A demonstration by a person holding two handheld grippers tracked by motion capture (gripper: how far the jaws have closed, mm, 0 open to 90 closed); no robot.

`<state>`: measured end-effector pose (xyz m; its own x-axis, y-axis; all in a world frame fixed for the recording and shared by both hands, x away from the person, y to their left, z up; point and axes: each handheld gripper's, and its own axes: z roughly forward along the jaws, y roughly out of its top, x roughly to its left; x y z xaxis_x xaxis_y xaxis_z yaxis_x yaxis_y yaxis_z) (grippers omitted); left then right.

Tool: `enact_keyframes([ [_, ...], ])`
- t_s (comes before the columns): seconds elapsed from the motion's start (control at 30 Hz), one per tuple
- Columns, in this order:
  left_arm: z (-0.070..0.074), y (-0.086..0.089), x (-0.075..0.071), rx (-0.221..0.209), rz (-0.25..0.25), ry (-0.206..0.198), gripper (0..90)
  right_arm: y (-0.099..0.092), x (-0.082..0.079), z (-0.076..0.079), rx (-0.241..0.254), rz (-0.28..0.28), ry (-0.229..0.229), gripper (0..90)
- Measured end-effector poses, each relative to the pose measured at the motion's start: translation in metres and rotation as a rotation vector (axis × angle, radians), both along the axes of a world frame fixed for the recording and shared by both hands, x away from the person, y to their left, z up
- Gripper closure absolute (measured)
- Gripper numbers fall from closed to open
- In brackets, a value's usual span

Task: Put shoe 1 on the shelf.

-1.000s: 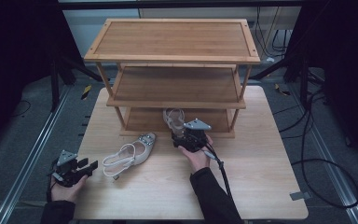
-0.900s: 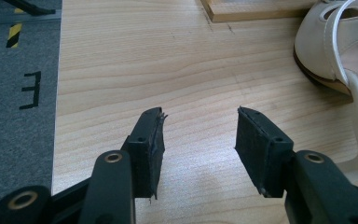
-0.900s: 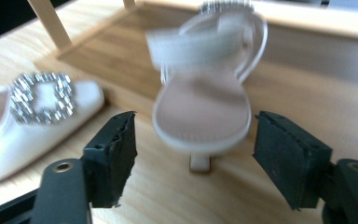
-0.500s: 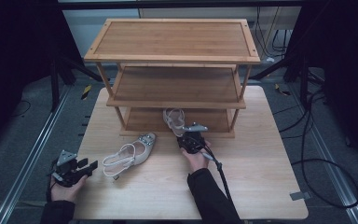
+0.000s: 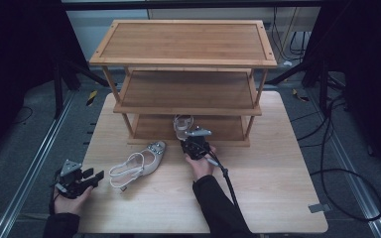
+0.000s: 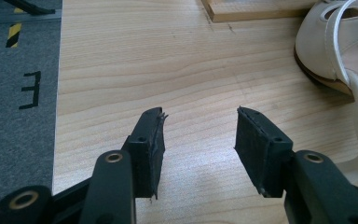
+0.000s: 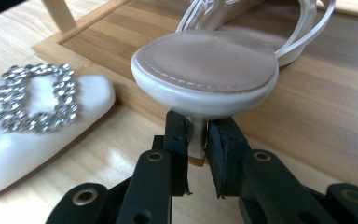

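Observation:
A white strappy heeled shoe (image 5: 181, 124) (image 7: 205, 60) rests with its front on the wooden rack's bottom shelf (image 7: 307, 107), its heel toward me. My right gripper (image 5: 189, 140) (image 7: 196, 135) has just been closing, and its pads now clamp the thin heel stem under the heel cup. The matching shoe (image 5: 139, 163) (image 7: 32, 116) (image 6: 331, 51), with a rhinestone buckle, lies on the table to the left. My left gripper (image 5: 98, 176) (image 6: 199, 126) hovers open over bare table near the front left corner, with nothing between its fingers.
The three-tier wooden rack (image 5: 183, 42) stands at the back of the wooden table (image 5: 278, 188). Grey floor with a taped mark (image 6: 30, 88) lies beyond the table's left edge. A cable (image 5: 228, 178) trails from the right gripper across the table.
The right gripper has shifted a little to the left and closed in on the heel of the shoe at the bottom shelf. The left gripper and the loose shoe have stayed put.

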<state>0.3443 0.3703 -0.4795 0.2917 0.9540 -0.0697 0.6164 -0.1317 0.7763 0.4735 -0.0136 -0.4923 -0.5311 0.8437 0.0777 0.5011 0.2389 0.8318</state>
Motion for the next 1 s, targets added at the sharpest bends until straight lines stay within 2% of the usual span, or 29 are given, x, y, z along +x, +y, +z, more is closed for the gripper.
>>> enact_keyframes([
  [0.07,0.0,0.0,0.0,0.0,-0.002,-0.003,50.5,0.004,0.004,-0.001,0.007,0.002,0.01,78.1],
  [0.17,0.0,0.0,0.0,0.003,-0.003,-0.007,50.5,0.013,0.009,-0.003,0.0,0.013,0.002,77.5],
  [0.4,0.0,0.001,0.0,-0.001,-0.003,0.001,50.5,0.022,0.02,-0.002,0.019,-0.021,0.01,77.5],
  [0.57,0.0,0.0,0.0,-0.001,-0.003,-0.001,50.5,0.025,0.022,-0.005,-0.017,-0.027,-0.003,77.4],
  [0.67,0.0,0.001,0.0,0.001,-0.005,0.0,50.6,0.026,0.021,-0.004,-0.006,-0.035,0.012,77.2],
  [0.83,0.0,0.001,0.0,0.0,-0.005,0.001,50.7,0.023,0.02,-0.004,-0.002,-0.035,0.012,77.0],
  [1.0,0.0,0.001,0.0,-0.001,-0.002,0.0,51.3,0.013,0.006,0.001,0.03,-0.017,-0.009,72.8],
])
